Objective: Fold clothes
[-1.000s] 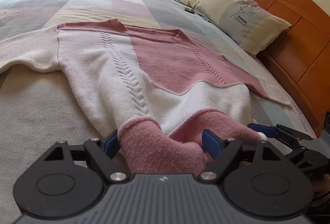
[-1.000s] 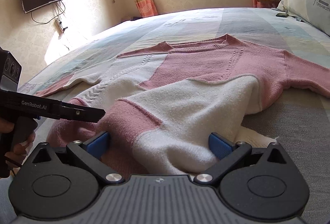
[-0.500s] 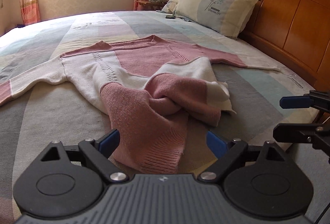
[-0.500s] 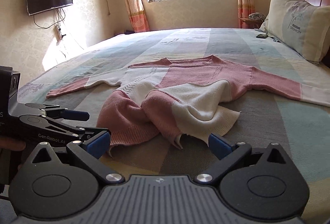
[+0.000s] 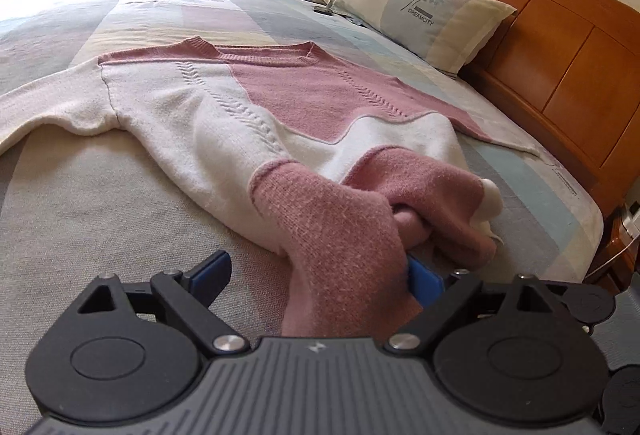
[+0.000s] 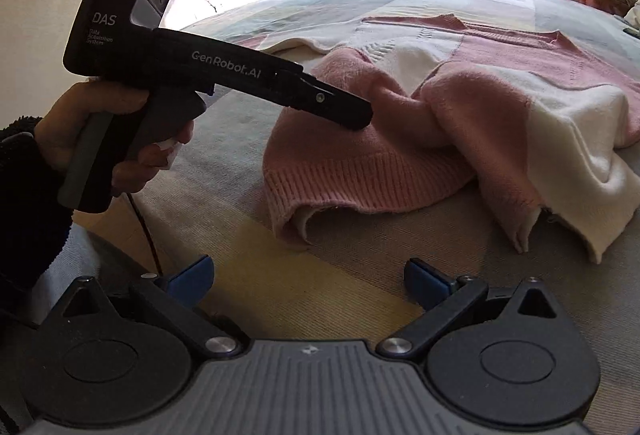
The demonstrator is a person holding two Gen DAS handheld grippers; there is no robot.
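A pink and cream knit sweater (image 5: 304, 103) lies front up on the bed, its sleeves spread to either side. Its lower part is bunched into a crumpled heap (image 6: 460, 139) near the bed's foot. My left gripper (image 5: 318, 279) is open, and the pink ribbed hem (image 5: 344, 247) drapes between its wide blue pads. In the right wrist view the left gripper (image 6: 352, 115) rests its tip on that pink hem (image 6: 360, 171). My right gripper (image 6: 308, 275) is open over bare sheet, short of the hem, with nothing between its fingers.
A patchwork sheet (image 5: 80, 203) covers the bed. A pillow (image 5: 424, 11) leans on the wooden headboard (image 5: 560, 67) at the right. A person's hand (image 6: 132, 155) in a dark sleeve holds the left gripper's handle. The bed's near corner drops off at lower left (image 6: 100, 247).
Both grippers let go of the hem and drew back, leaving it crumpled. Now the left gripper has moved forward again into the pink hem; the right has come lower toward the sheet.
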